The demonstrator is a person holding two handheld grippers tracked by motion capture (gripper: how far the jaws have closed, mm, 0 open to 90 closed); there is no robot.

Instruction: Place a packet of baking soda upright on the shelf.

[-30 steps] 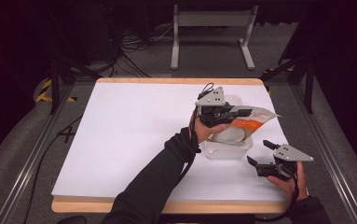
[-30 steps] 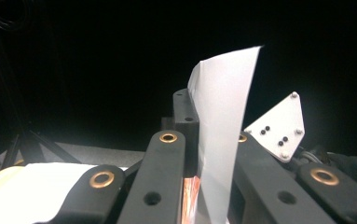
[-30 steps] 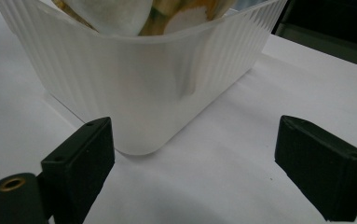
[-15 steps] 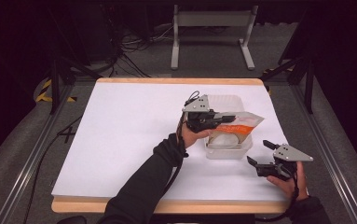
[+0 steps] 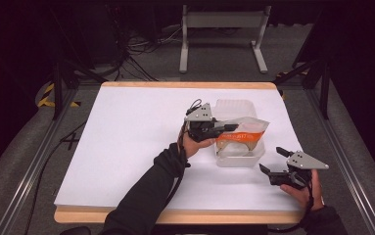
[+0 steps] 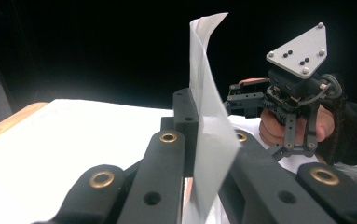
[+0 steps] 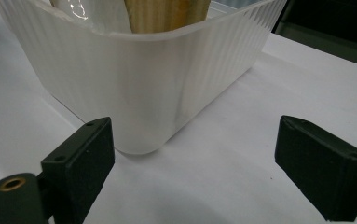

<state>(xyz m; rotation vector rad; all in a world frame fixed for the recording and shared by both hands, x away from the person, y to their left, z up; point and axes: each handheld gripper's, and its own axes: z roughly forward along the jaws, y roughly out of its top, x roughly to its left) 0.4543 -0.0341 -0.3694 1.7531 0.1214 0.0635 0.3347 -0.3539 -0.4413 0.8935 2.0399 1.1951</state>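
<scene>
Two tools, left tool (image 5: 230,128) clamped on pouch (image 5: 244,136) over container (image 5: 239,159), right tool (image 5: 271,161) jaws apart, empty.

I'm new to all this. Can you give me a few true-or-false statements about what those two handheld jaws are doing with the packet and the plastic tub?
1. The left gripper is clamped on the packet. True.
2. The packet lies flat on the table, far from the tub. False: it is held over the tub.
3. The right gripper has its jaws open. True.
4. The right gripper grips the tub's wall. False: it holds nothing, with the tub just ahead.
</scene>
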